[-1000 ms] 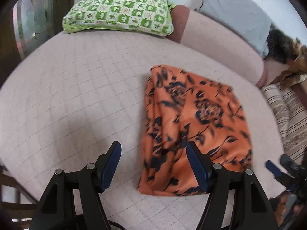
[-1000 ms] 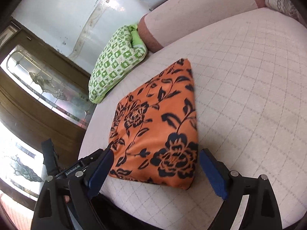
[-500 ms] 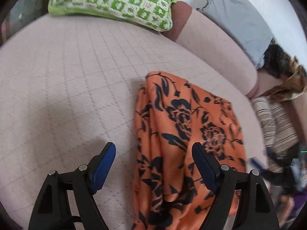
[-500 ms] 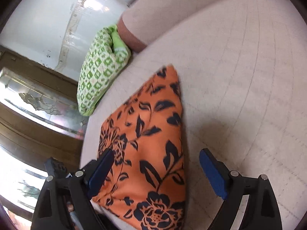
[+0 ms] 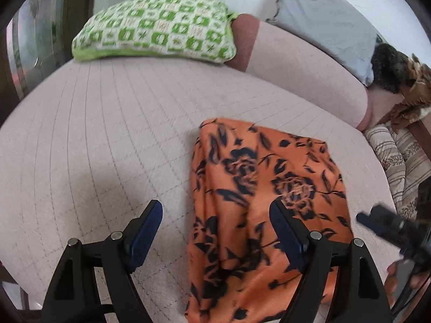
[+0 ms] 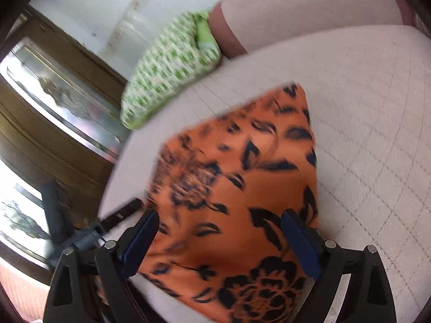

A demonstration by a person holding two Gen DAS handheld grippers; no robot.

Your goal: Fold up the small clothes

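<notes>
Orange flowered cloth, lying folded on the quilted bed, is to be gripped squarely at its near edge, since both the left tool and right tool are held wide open and empty.

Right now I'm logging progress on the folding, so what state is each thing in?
Orange floral garment: folded, lying flat on the bed.
Left claw: open, empty.
Right claw: open, empty, over the garment.
Green checked pillow: lying at the head of the bed.
</notes>
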